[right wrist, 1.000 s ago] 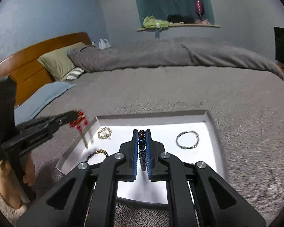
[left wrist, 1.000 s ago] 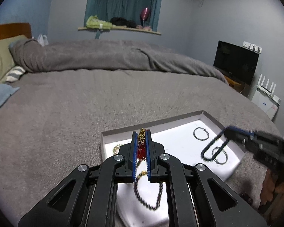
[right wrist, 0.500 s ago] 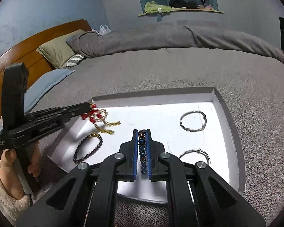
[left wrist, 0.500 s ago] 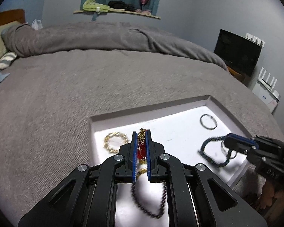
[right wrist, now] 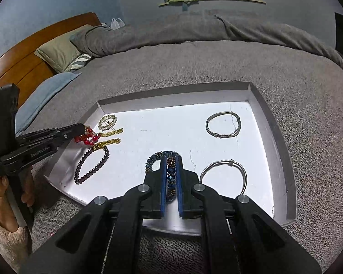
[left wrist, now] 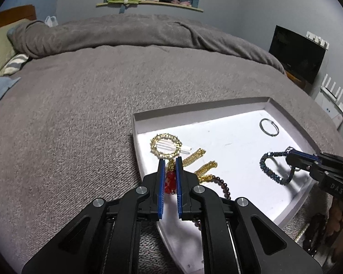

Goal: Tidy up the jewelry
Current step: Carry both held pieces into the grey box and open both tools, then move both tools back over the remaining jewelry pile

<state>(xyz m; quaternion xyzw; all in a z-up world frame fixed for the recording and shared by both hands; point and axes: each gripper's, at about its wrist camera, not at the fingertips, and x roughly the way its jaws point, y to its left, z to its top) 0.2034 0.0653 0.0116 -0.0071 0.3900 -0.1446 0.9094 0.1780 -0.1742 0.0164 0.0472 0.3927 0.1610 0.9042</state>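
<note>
Red faceted beads with gold chain tassels (left wrist: pixel 170 179), clamped in left gripper (left wrist: pixel 170 175) at white tray's (right wrist: pixel 283 150) left edge. Blue beaded bracelet (right wrist: pixel 171 173), pinched in right gripper (right wrist: pixel 171 178), low over tray. Coarse grey bed (left wrist: pixel 80 114) beneath.

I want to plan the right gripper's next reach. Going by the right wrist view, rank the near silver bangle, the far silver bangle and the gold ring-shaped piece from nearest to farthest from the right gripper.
1. Near silver bangle: just right of the right gripper.
2. Far silver bangle: farther back, on the right.
3. Gold ring-shaped piece: far left corner of the tray.
</note>
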